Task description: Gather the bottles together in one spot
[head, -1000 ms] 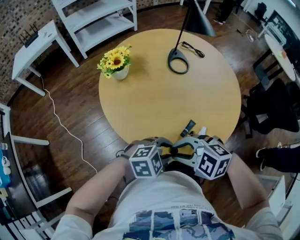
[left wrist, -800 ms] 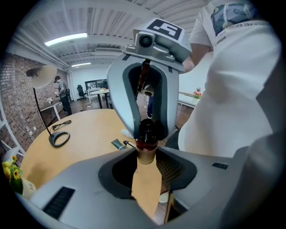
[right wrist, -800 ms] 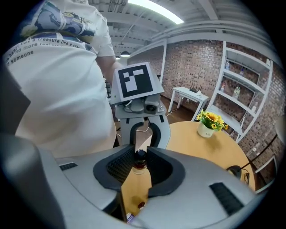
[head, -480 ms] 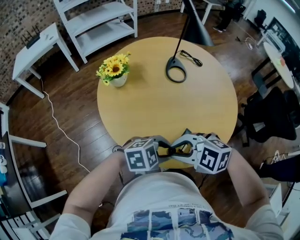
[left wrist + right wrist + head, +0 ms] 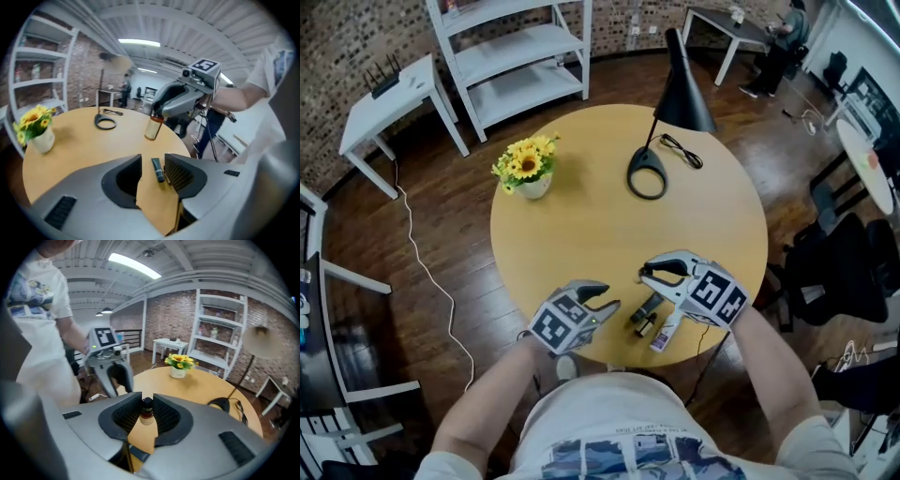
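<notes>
The right gripper has its jaws drawn close on the dark cap of a small bottle, a ribbed pad touching each side; the jaws have just been closing, with that bottle between them; from the left gripper view the bottle hangs upright under the jaws, pale body below a reddish-brown cap, though I cannot tell whether its base touches the table. The left gripper has its jaws apart and grips nothing; a dark tube lies flat on the wood in the gap between them, just beside the right-hand pad, no pad pressing on it. In the head view both grippers sit over the near edge of the round table, tips turned toward each other; the tube lies between them, and a white bottle lies just beside it, close to the rim under the right gripper. Farther out stand a vase of yellow flowers on the left and a black lamp at the far side, well apart from the bottles; a white shelf unit stands beyond the table.
</notes>
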Action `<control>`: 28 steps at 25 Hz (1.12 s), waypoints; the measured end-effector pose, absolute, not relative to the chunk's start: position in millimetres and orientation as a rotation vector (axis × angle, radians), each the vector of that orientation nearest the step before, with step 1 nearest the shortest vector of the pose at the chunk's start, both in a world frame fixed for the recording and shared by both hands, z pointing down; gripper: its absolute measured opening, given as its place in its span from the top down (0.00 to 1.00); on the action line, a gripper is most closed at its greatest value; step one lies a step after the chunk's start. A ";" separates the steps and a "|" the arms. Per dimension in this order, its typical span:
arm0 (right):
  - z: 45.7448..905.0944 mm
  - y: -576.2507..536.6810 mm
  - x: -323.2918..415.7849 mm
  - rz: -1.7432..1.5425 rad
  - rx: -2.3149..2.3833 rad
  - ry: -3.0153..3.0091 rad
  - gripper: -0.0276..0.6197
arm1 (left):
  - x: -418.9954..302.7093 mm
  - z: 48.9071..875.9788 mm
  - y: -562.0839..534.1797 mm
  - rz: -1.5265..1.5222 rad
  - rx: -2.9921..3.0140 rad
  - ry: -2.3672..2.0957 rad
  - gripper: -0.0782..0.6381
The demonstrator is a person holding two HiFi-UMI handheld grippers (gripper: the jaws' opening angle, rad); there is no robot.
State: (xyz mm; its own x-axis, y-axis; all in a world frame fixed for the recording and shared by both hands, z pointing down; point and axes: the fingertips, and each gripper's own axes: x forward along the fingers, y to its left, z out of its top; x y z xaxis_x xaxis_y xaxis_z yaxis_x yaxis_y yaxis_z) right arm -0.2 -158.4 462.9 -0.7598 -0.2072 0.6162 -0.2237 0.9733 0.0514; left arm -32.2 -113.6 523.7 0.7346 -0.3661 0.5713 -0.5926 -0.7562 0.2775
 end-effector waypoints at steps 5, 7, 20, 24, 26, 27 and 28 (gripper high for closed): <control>498.1 -268.1 31.8 0.247 0.700 -2.459 0.82 | -62.9 533.4 -103.7 0.517 2.226 -0.973 0.67; 514.3 -302.8 37.9 0.303 0.801 -2.440 0.82 | -69.8 539.4 -94.0 0.534 2.176 -1.031 0.67; 608.1 -432.8 23.8 0.431 1.120 -2.260 0.82 | -71.5 553.0 -61.1 0.649 2.102 -1.063 0.67; 634.5 -443.8 21.2 0.463 1.172 -2.196 0.82 | -76.9 559.5 -59.7 0.631 2.065 -1.088 0.67; 638.1 -446.9 17.1 0.448 1.194 -2.185 0.82 | -80.0 561.8 -60.6 0.633 2.061 -1.095 0.68; 637.8 -448.0 14.6 0.435 1.196 -2.184 0.82 | -80.8 562.9 -61.7 0.632 2.062 -1.097 0.70; 637.3 -449.0 13.5 0.420 1.199 -2.179 0.82 | -80.9 563.8 -63.3 0.628 2.062 -1.097 0.70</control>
State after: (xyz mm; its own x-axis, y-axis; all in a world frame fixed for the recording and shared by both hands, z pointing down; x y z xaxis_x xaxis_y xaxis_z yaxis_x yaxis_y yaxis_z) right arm 13.5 -449.0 637.3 -0.4041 -0.6486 0.6449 -0.8418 0.5396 0.0152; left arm -80.9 -63.3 563.8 0.5221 -0.5051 0.6872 -0.8484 -0.3899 0.3581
